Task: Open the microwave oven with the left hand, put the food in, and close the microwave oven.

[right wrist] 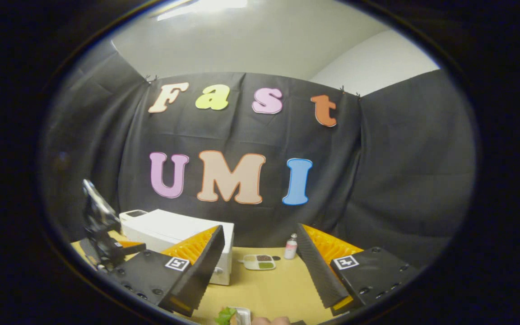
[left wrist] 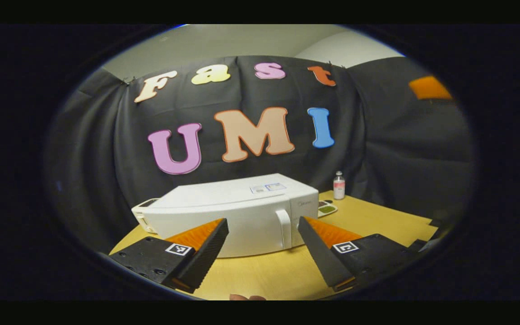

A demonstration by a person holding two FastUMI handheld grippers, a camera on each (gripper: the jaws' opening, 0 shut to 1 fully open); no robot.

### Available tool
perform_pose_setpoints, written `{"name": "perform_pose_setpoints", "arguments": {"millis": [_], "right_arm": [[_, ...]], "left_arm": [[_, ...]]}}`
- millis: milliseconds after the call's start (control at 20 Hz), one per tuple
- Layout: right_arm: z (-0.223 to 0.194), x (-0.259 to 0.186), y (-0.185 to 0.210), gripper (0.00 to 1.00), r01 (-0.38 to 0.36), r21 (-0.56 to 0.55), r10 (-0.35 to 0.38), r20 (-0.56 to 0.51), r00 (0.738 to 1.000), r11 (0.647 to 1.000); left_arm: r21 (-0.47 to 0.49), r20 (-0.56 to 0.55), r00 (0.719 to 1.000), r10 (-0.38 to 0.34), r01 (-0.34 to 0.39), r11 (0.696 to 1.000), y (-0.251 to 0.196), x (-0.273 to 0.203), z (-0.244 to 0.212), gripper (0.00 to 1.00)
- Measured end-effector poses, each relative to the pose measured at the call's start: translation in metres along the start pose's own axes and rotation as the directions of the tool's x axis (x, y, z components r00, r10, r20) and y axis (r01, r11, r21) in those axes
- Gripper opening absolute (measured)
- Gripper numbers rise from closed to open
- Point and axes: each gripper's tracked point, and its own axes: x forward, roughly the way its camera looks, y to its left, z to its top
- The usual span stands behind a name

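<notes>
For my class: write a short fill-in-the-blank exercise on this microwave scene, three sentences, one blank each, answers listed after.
1. The microwave door is ____.
2. The left gripper fingers stand ____, holding nothing.
3. The small bottle stands on the ____.

Missing words: closed; open; table

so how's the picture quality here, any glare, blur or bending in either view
Left gripper view: the fisheye lens bows the table edge and the microwave; the microwave and its handle are sharp, with no glare. Right gripper view: a ceiling light burns out at the top, the scene below is dim, and the left gripper at the left edge looks blurred.
</notes>
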Motion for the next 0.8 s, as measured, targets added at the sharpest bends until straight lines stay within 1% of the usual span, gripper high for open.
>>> {"name": "perform_pose_setpoints", "arguments": {"millis": [50, 150, 200, 350, 400, 450, 500, 550, 600, 650, 700, 800], "right_arm": [[0.005, -0.004, -0.006, 0.96, 0.017, -0.001, -0.017, 0.009, 1.000, 1.000], [0.007, -0.010, -0.021, 0.96, 0.057, -0.010, -0.057, 0.014, 0.998, 0.998], [0.007, -0.013, -0.026, 0.96, 0.074, -0.021, -0.073, 0.013, 0.997, 0.997], [0.009, -0.021, -0.036, 0.96, 0.109, -0.061, -0.108, 0.018, 0.994, 0.992], [0.010, -0.023, -0.039, 0.99, 0.116, -0.071, -0.115, 0.019, 0.993, 0.991], [0.009, -0.025, -0.042, 0.96, 0.124, -0.079, -0.123, 0.018, 0.992, 0.989], [0.008, -0.027, -0.046, 0.99, 0.137, -0.090, -0.137, 0.009, 0.991, 0.986], [0.006, -0.030, -0.049, 0.96, 0.142, -0.094, -0.143, 0.003, 0.990, 0.985], [0.007, -0.032, -0.049, 0.96, 0.145, -0.091, -0.146, 0.003, 0.989, 0.985], [0.009, -0.032, -0.050, 0.99, 0.148, -0.087, -0.148, 0.005, 0.989, 0.985], [0.009, -0.032, -0.052, 0.96, 0.150, -0.088, -0.150, 0.005, 0.989, 0.985], [0.007, -0.034, -0.055, 0.96, 0.156, -0.100, -0.156, 0.001, 0.988, 0.983]], "left_arm": [[-0.031, -0.041, 0.999, -0.011, 0.010, 0.999, -0.006, 0.011, -0.017, 1.00], [-0.089, -0.101, 0.995, -0.026, 0.017, 0.996, -0.020, 0.033, -0.041, 0.98], [-0.094, -0.123, 0.992, -0.030, 0.018, 0.995, -0.024, 0.045, -0.052, 0.98], [-0.074, -0.178, 0.983, -0.031, 0.018, 0.997, -0.031, 0.074, -0.076, 1.00], [-0.078, -0.196, 0.980, -0.033, 0.018, 0.997, -0.032, 0.082, -0.083, 0.99], [-0.089, -0.203, 0.979, -0.034, 0.016, 0.996, -0.034, 0.088, -0.087, 0.99], [-0.089, -0.207, 0.978, -0.031, 0.012, 0.996, -0.035, 0.095, -0.090, 0.99], [-0.084, -0.216, 0.976, -0.027, 0.009, 0.996, -0.035, 0.100, -0.093, 0.99], [-0.079, -0.222, 0.975, -0.022, 0.004, 0.997, -0.034, 0.104, -0.096, 0.99], [-0.077, -0.225, 0.974, -0.020, 0.003, 0.997, -0.035, 0.108, -0.097, 0.99], [-0.077, -0.224, 0.974, -0.022, 0.004, 0.997, -0.037, 0.110, -0.099, 0.98], [-0.073, -0.215, 0.976, -0.025, 0.010, 0.997, -0.041, 0.115, -0.097, 0.98]]}}
